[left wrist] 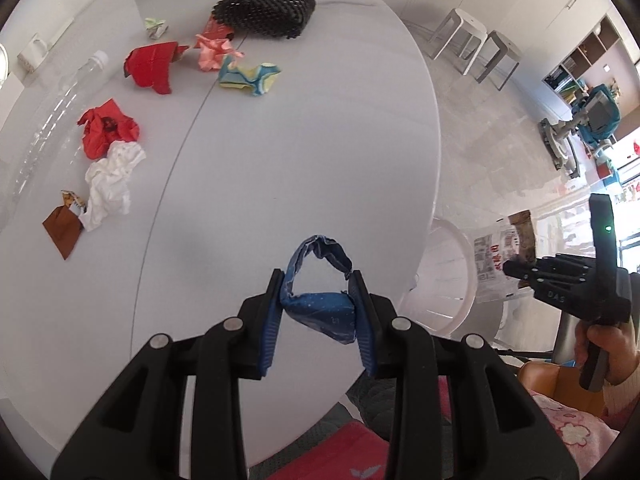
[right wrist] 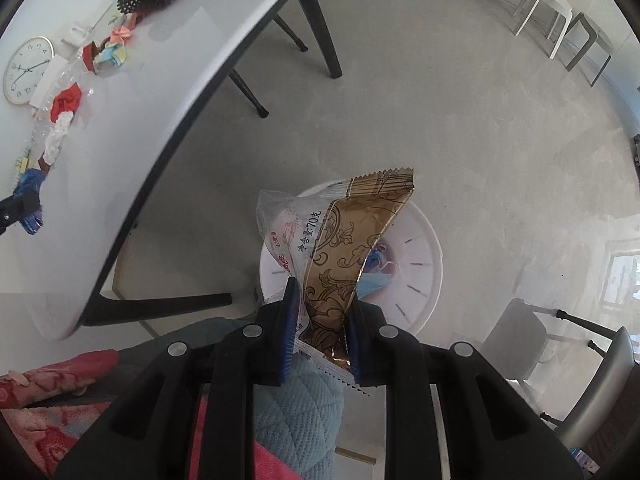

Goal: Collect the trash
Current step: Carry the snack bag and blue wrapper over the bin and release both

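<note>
Floor bin; wrapper perhaps "70克".

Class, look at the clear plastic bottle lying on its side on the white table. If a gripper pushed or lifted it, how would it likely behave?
The clear plastic bottle lies on its side, so a push would probably roll it. It looks empty, so likely light. Its thin, smooth walls may dent or slip under squeezing jaws.

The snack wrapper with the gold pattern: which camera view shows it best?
The right wrist view. There the snack wrapper fills the centre, pinched in the right hand-held gripper above the white bin, with its print readable. The left wrist view shows it only small and partly hidden at the right edge.
</note>
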{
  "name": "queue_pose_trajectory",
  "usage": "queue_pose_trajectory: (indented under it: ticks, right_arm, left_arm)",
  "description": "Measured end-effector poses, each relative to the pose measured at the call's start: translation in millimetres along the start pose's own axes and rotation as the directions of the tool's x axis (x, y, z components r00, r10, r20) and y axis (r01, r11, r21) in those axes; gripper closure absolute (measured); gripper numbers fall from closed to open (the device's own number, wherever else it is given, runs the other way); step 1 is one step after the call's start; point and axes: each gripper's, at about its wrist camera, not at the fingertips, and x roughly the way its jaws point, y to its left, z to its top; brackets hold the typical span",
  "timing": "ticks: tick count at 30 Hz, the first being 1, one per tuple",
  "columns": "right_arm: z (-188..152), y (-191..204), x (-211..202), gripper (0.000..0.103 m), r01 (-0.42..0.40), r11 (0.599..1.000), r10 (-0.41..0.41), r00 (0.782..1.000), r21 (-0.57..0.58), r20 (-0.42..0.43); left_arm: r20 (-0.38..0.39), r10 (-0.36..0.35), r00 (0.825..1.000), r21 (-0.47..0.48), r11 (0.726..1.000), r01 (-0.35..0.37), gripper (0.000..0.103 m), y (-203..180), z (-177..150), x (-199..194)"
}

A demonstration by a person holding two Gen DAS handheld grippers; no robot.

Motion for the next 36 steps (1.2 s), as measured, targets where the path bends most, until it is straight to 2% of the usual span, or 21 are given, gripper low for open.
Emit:
queue_pose_trajectory:
  ticks: [6,10,14,17,21,22,24,25,26,30,32,36]
  right_arm:
    - [-7,-12,8,0.080,-0.023,1.000,0.023,1.000,-0.013,-0.001]
    - [-12,-21,3,0.079,-0.025,1.000,0.025,1.000,-0.017,0.019]
    - [-16,-32,0,0.079,-0.005,1.000,0.005,1.000,-0.014,0.019]
    - [-19,-41,2,0.079,0.003,1.000,-0.003,1.000,-0.003,0.009]
    - [-23,-51,4,0.079,0.002,1.000,-0.002,1.000,0.002,-0.002]
    - [-24,-53,4,0.079,0.002,1.000,-0.002,1.000,0.002,-0.004]
    - [-23,-55,5,0.079,0.001,1.000,-0.001,1.000,0.001,-0.006]
    - [-23,-55,5,0.079,0.001,1.000,-0.001,1.000,0.000,-0.006]
    - [-23,-55,5,0.079,0.001,1.000,-0.001,1.000,-0.001,-0.006]
    - [-23,-54,5,0.079,0.001,1.000,-0.001,1.000,-0.007,-0.006]
    - [-25,-55,6,0.078,0.000,1.000,0.000,1.000,-0.011,-0.005]
    - [-25,-53,8,0.077,-0.003,1.000,0.003,1.000,-0.024,-0.003]
  left_arm:
    - [-0.011,-0.022,1.000,0.111,0.993,0.023,0.071,-62,6,8]
    - [-0.036,-0.067,0.997,0.206,0.976,0.073,0.071,-113,9,25]
    - [-0.093,-0.093,0.991,0.266,0.957,0.115,0.071,-153,11,54]
    - [-0.162,-0.113,0.980,0.268,0.951,0.154,0.071,-169,10,80]
    - [-0.220,-0.110,0.969,0.279,0.945,0.171,0.071,-181,5,100]
    - [-0.224,-0.099,0.970,0.281,0.946,0.161,0.068,-179,5,102]
    - [-0.234,-0.098,0.967,0.282,0.945,0.165,0.057,-180,4,103]
    - [-0.229,-0.095,0.969,0.282,0.946,0.160,0.046,-180,2,101]
    - [-0.219,-0.090,0.972,0.283,0.947,0.152,0.040,-180,2,99]
    - [-0.195,-0.083,0.977,0.294,0.946,0.139,0.037,-179,3,90]
    - [-0.181,-0.056,0.982,0.300,0.948,0.109,0.033,-178,4,85]
    - [-0.152,-0.026,0.988,0.293,0.954,0.071,0.032,-174,3,75]
